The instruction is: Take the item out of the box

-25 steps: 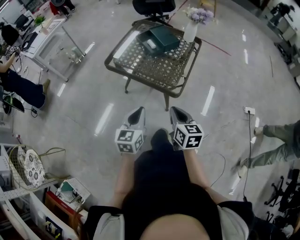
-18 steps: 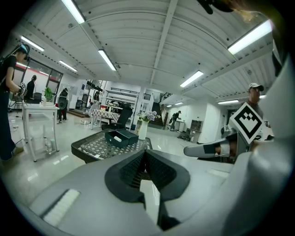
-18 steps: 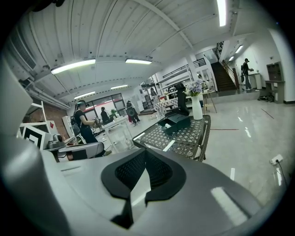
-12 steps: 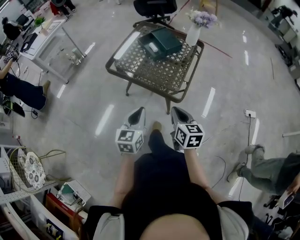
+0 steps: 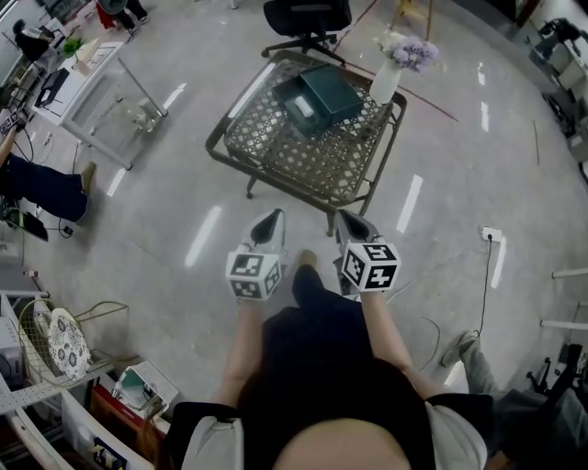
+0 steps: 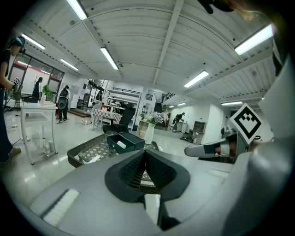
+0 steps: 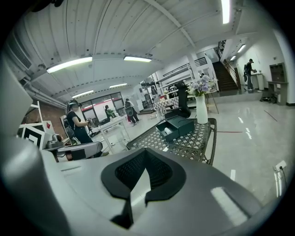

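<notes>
A dark green box lies open on a metal mesh table ahead of me, with a white item inside one half. The same box shows in the left gripper view, and the box appears again in the right gripper view. My left gripper and right gripper hang side by side above the floor, well short of the table. Both are shut, holding nothing. The jaws meet in the left gripper view and the right gripper view.
A white vase with purple flowers stands on the table's far right corner. A black office chair sits behind the table. A glass desk stands at left, a shelf with clutter at lower left, and a floor socket with cable at right.
I have stepped a little toward the table, so it has slid lower in the head view. A person at the right has walked off toward the lower right. The grippers keep their pose.
</notes>
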`<action>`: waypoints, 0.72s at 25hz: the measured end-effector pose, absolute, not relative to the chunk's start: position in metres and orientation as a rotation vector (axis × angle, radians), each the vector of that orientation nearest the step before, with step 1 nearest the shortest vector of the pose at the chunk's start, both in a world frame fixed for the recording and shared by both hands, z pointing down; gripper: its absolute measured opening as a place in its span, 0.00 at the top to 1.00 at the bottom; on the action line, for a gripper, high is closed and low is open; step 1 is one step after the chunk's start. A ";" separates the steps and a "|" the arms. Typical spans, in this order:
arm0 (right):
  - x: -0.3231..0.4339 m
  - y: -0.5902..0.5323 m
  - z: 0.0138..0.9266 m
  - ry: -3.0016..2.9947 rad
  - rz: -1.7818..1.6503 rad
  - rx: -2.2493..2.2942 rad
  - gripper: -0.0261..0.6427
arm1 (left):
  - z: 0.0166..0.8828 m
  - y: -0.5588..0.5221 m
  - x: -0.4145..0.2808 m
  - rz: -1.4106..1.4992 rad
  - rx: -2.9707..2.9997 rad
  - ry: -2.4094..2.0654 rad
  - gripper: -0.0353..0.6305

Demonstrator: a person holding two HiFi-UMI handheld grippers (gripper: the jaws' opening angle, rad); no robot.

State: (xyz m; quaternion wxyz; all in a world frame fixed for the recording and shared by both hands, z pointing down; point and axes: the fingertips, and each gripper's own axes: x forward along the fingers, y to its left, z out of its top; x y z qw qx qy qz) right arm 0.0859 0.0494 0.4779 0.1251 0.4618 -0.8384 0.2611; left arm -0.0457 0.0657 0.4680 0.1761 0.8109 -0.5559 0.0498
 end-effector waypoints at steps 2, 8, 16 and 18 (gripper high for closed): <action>0.084 0.035 0.477 -2.440 0.763 1.346 0.96 | 0.466 0.051 -0.048 0.142 2.296 -1.575 0.93; 0.074 -0.004 0.475 -2.442 0.766 1.332 0.96 | 0.465 0.014 -0.055 0.148 2.295 -1.574 0.93; 0.063 -0.044 0.483 -2.438 0.780 1.305 0.96 | 0.472 -0.026 -0.064 0.162 2.283 -1.570 0.93; 0.062 -0.054 0.486 -2.435 0.786 1.304 0.96 | 0.475 -0.036 -0.065 0.168 2.278 -1.568 0.93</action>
